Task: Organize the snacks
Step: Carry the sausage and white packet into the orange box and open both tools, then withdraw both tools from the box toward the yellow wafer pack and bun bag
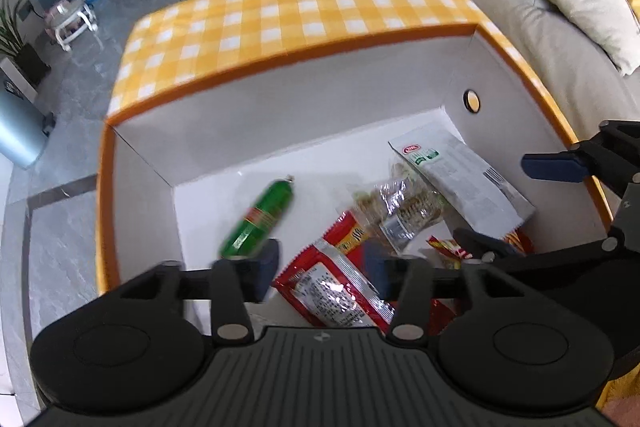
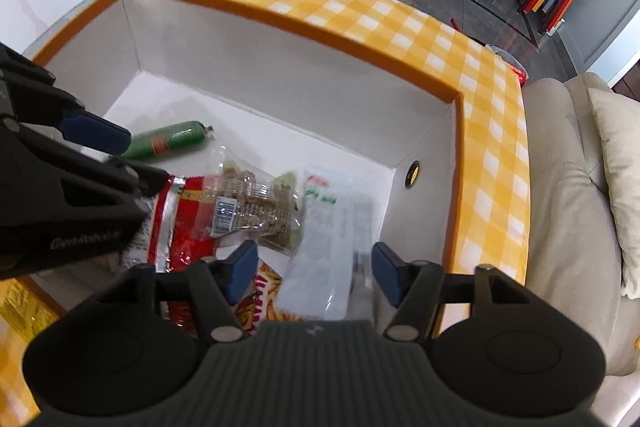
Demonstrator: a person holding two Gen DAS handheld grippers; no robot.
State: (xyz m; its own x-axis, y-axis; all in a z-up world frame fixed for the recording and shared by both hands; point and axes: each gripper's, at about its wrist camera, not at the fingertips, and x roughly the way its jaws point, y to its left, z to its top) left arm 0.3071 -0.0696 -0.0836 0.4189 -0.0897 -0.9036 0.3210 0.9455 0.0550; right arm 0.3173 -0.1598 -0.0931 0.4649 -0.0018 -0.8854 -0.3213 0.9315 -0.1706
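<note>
Currently left wrist view: left hand-held gripper (image 1: 320,269) gapes empty over the box (image 1: 280,115); green sausage (image 1: 260,219) and red packet (image 1: 332,283) lie on its floor. Right wrist view: right hand-held gripper (image 2: 314,273) spread, holding nothing, above white packet (image 2: 332,247).

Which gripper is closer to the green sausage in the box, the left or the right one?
Left. The left gripper hangs just beside the green sausage, one of its fingers almost at its end. The right gripper hangs over the white packet, farther away.
</note>
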